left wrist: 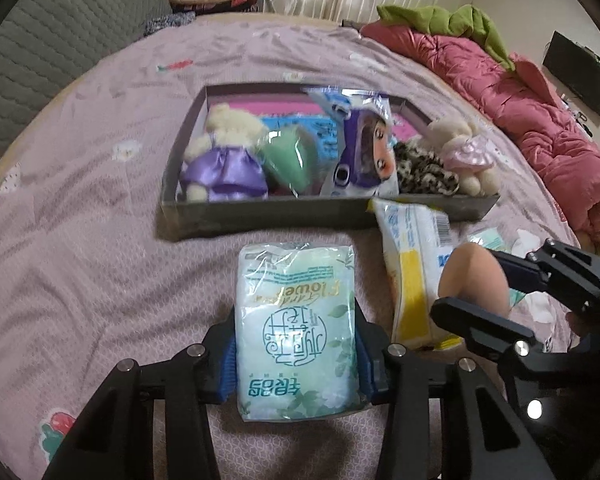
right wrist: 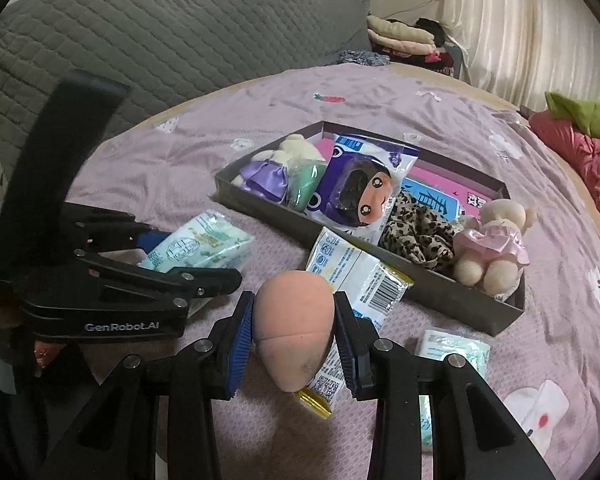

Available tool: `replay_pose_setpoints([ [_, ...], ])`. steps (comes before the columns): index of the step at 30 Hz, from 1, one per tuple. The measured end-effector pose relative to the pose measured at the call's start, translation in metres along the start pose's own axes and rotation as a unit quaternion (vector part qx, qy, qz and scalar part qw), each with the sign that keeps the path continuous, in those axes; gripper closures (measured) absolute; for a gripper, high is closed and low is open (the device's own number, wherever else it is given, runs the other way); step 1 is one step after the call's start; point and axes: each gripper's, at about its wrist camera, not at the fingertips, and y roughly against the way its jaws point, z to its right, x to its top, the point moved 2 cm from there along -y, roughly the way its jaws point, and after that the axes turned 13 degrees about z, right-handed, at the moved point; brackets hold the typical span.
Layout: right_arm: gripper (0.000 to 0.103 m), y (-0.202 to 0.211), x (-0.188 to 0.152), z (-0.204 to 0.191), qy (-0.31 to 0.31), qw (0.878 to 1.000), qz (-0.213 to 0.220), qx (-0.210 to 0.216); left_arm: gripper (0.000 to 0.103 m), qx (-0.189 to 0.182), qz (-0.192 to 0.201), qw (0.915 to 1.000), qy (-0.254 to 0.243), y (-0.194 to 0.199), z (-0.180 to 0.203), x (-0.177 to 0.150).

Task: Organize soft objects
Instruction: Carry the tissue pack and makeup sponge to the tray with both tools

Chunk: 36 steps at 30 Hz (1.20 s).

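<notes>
1. Bed (left wrist: 80, 184): big, soft, pink-purple cover. All the stuff lies on it.
2. Box (left wrist: 260, 216): flat, dark, w/ low walls, at 12 o'clock from both grippers. Stiff sides, so things can just drop in. It already holds 2 plush bears, a doll pack and a spotty cloth. Free room looks small, mostly at the back.
3. Yellow tissue pack (right wrist: 364, 276): leans on the box's near wall. Squishy, shiny wrap, prob. slippery.
4. Green tissue pack (left wrist: 296, 332): light, puffy, crinkly plastic. The left hand-held gripper (left wrist: 296, 364) squeezes it at 6 o'clock in the left view, pads on its 2 long sides near the low end. Good spot, I think; a grip by the thin wrap edge could slide off.
5. Peach sponge egg (right wrist: 296, 320): very light, squashy, bounces back. The right hand-held gripper (right wrist: 294, 344) pinches it across the fat middle, at 6 o'clock in the right view. The round shape could pop out if squeezed near the tip.
</notes>
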Motion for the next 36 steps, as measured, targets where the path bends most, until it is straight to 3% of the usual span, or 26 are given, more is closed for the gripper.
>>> replay_pose_setpoints([
  [18,0.064,0.007,0.013,0.018,-0.023,0.999,0.025,-0.023,0.057,0.010,0.052,0.9986,0.007,0.012,-0.010,0.024],
  [36,0.064,0.011,0.034,0.042,-0.051,0.996,0.058,-0.053,0.057,0.021,0.074,0.9970,0.016,0.003,-0.022,0.049],
])
